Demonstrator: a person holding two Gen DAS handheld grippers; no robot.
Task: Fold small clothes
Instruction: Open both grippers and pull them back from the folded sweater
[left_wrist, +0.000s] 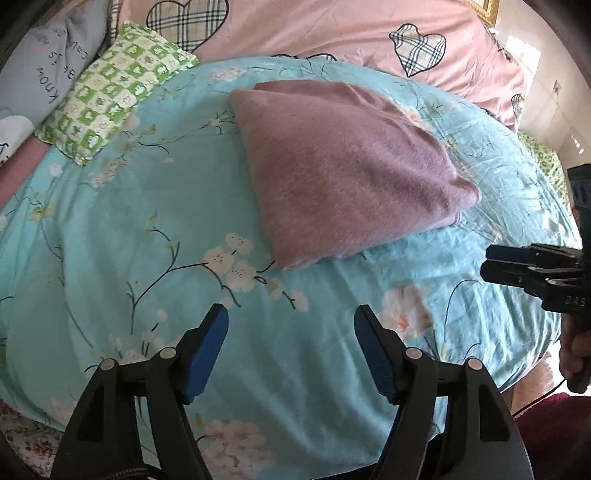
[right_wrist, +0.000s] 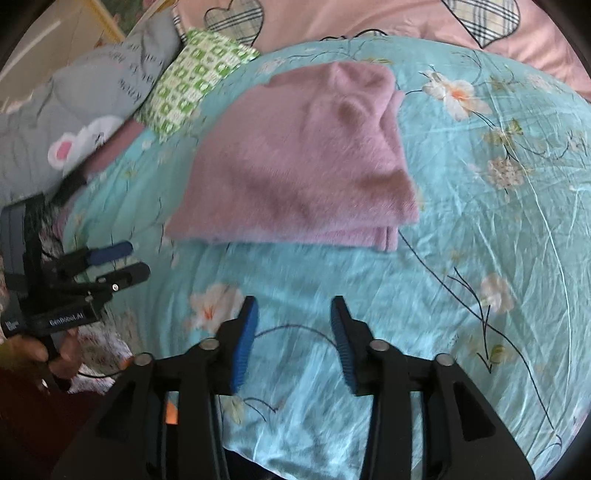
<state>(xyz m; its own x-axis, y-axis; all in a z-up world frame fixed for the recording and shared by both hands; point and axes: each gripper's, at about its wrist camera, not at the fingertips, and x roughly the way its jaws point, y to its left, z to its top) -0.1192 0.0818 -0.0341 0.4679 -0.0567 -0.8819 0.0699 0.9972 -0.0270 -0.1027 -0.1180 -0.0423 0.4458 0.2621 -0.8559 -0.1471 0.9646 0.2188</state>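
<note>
Both left tongs (left_wrist: 291, 314) and right tongs (right_wrist: 291, 306) gape empty; ahead lies a soft, light folded mauve fleece garment (left_wrist: 343, 173). Pinch its layered corner edges.

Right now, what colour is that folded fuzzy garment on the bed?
Mauve-pink; the folded fuzzy garment shows best in the left wrist view.

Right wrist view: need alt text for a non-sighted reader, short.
A folded mauve garment lies on a turquoise floral bedsheet, with nothing holding it. The right claw hangs open above bare sheet in the foreground, and the left claw shows at the left edge, also open.
</note>
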